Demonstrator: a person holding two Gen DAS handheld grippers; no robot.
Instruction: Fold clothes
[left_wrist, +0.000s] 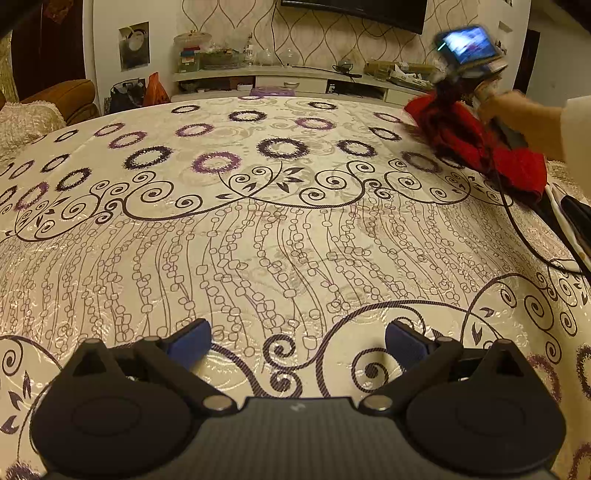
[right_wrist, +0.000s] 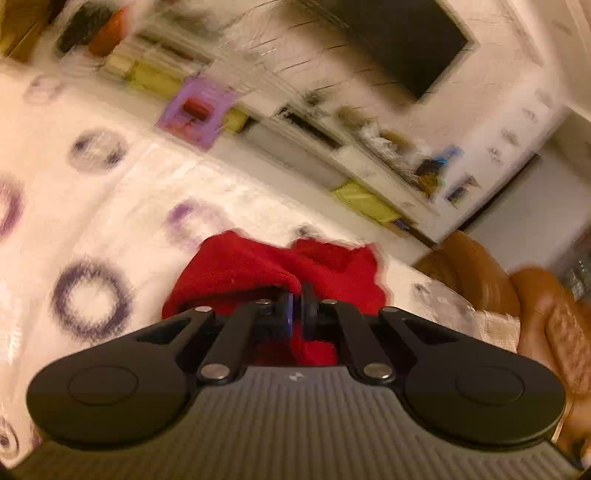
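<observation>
Left gripper (left_wrist: 297, 345) hangs low over the bedspread (left_wrist: 280, 236), jaws wide and holding nothing; right gripper (right_wrist: 295, 306) has its jaws pinched on a red garment (right_wrist: 258, 269).

One garment shows, fuzzy red knit, bunched and lifted at the bedspread's far right edge in the left view (left_wrist: 461, 136), draping down toward the cloth. A hand (left_wrist: 517, 114) in a pale sleeve grips the right tool, reaching in from the right with its small screen tilted up and blurred. Two blue pads (left_wrist: 188, 341) tip the left fingers. The bedspread is glossy cream, printed with purple rings, black scrolls and bead strings. The right view is tilted and smeared; a brown sofa (right_wrist: 491, 273) sits beside the bed.
</observation>
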